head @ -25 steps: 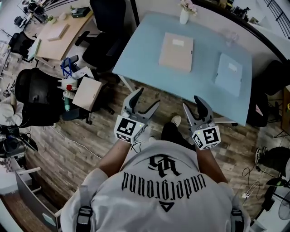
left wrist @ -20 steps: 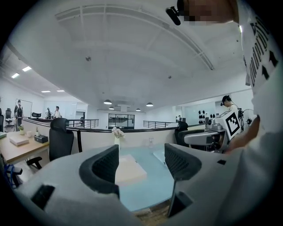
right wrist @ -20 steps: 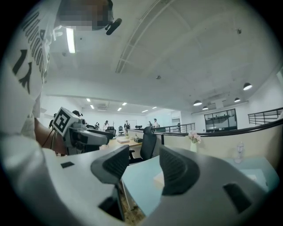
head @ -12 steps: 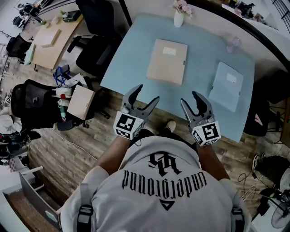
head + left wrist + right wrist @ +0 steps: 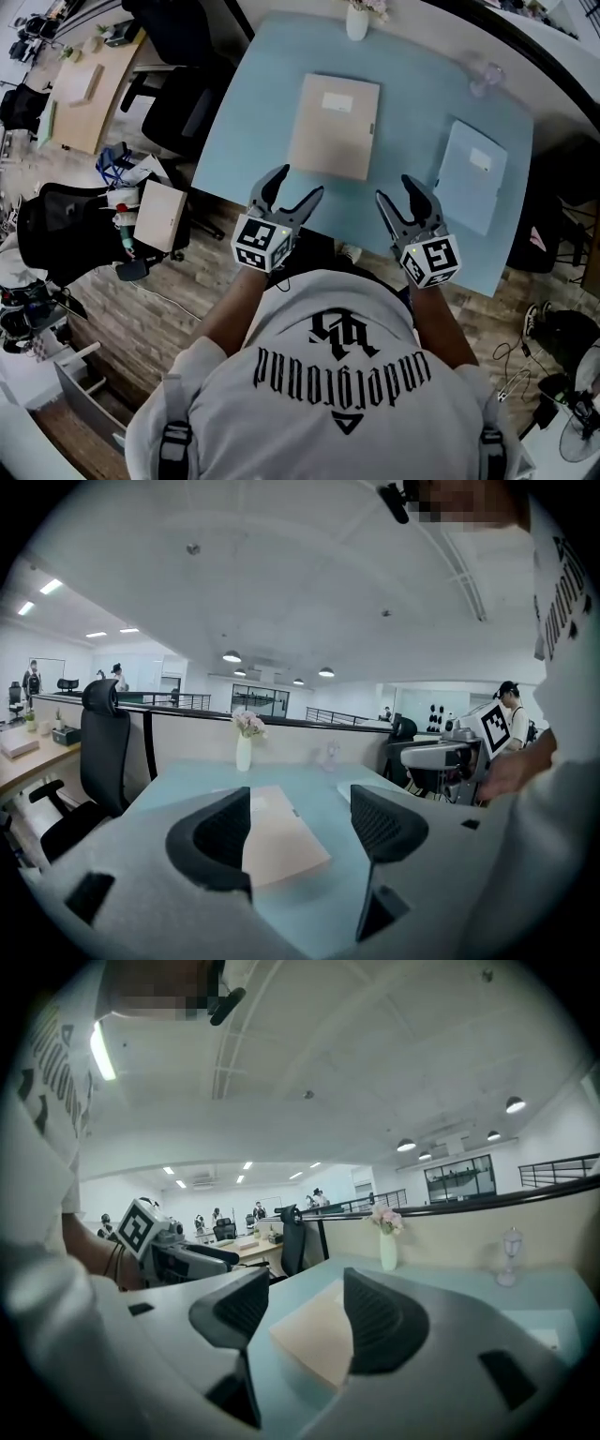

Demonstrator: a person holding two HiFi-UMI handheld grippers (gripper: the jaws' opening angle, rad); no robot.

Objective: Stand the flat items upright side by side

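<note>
Two flat items lie on the pale blue table [image 5: 412,112]: a beige folder [image 5: 333,127] in the middle and a light blue folder [image 5: 472,173] to the right. My left gripper [image 5: 298,184] hovers open at the table's near edge, just short of the beige folder [image 5: 281,841], which shows beyond its jaws. My right gripper [image 5: 397,190] hangs over the near edge between the two folders. Its jaws have just been opening and nothing is between them. From the right gripper [image 5: 305,1312] the beige folder [image 5: 319,1340] lies ahead.
A white vase with flowers [image 5: 357,19] and a clear glass [image 5: 487,77] stand at the table's far side. A black office chair [image 5: 178,103] is left of the table. A cardboard box [image 5: 159,214] and another chair [image 5: 66,230] sit on the wooden floor at the left.
Both grippers have moved forward from over the floor to the table's near edge, and the table has come closer in the head view. Neither holds anything.
</note>
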